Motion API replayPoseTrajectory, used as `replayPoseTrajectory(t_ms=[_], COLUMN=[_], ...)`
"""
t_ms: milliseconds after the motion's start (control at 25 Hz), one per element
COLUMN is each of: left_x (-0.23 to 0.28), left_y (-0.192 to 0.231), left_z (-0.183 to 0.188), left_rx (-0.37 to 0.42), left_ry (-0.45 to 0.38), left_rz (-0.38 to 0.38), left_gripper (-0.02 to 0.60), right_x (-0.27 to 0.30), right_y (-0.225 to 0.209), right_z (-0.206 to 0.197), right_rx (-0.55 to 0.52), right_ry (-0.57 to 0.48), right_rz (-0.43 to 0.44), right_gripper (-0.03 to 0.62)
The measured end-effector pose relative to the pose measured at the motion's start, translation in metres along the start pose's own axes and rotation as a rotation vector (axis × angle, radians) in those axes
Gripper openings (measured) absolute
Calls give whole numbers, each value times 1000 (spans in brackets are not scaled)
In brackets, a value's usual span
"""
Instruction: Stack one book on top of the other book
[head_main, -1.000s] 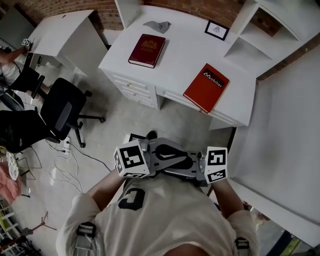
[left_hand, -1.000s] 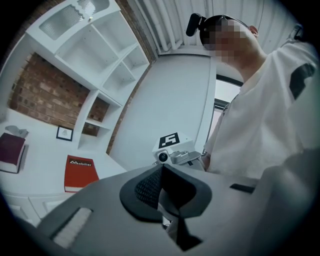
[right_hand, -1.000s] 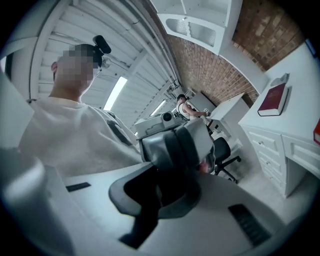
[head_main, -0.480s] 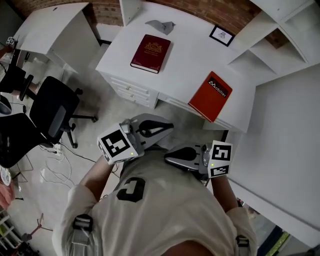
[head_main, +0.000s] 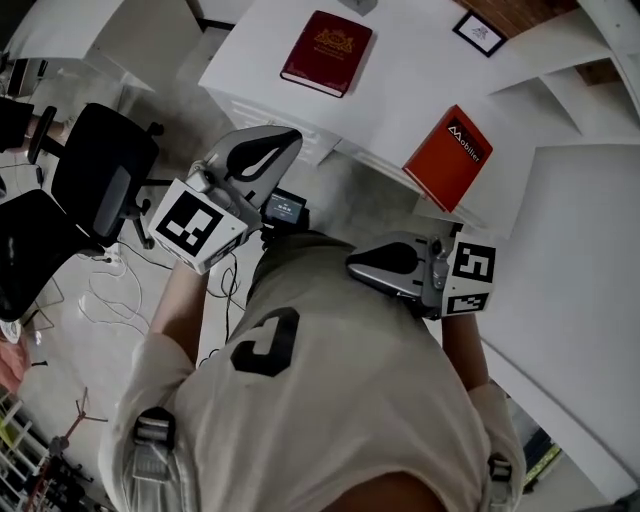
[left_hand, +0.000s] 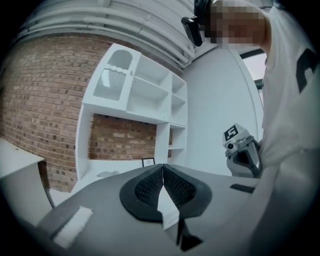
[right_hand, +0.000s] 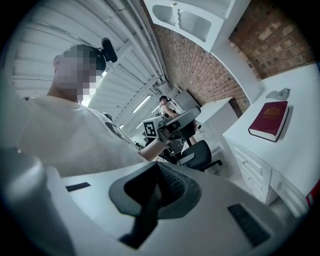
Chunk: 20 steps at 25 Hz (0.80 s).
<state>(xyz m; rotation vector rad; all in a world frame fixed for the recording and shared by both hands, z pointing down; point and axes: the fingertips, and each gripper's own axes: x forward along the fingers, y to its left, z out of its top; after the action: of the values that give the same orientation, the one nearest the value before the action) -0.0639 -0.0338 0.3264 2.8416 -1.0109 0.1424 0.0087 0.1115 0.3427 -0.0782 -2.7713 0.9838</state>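
Two books lie apart on the white desk (head_main: 400, 90): a dark red book (head_main: 325, 52) at its left and an orange-red book (head_main: 449, 157) near its front right edge. The dark red book (right_hand: 270, 120) also shows in the right gripper view. My left gripper (head_main: 285, 140) hovers over the floor just before the desk's front, shut and empty, its jaws (left_hand: 162, 166) meeting at the tip. My right gripper (head_main: 352, 265) stays close to my chest and points left, shut with nothing in it (right_hand: 159, 165). Neither gripper touches a book.
A black office chair (head_main: 105, 180) stands on the floor at the left, with cables (head_main: 110, 290) beside it. A small framed picture (head_main: 478, 32) sits at the desk's back. White shelving (head_main: 590, 60) rises at the right, and a white surface (head_main: 580, 260) runs along my right side.
My left gripper has swung out from my chest to the left and forward, toward the desk's front. The right gripper has shifted right. The desk now sits higher in the head view.
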Motion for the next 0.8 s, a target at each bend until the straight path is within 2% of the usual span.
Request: replayPoseTrajectory(t_ms=[80, 360, 640, 800], left_x=[-2, 1, 24, 35], left_y=[8, 23, 10, 5], left_z=[-2, -22, -25, -23], left_rx=[-39, -92, -25, -3], left_ry=[-9, 11, 49, 61], left_rz=[-4, -38, -93, -107], left_gripper=[5, 5, 5, 5], right_x=[5, 21, 7, -12], right_y=[-5, -25, -39, -62], right_z=[4, 13, 15, 8], right_rx=[10, 61, 146, 247], right_ry=[9, 16, -30, -92], right_rz=[-5, -28, -116, -220], right_gripper=[3, 3, 3, 3])
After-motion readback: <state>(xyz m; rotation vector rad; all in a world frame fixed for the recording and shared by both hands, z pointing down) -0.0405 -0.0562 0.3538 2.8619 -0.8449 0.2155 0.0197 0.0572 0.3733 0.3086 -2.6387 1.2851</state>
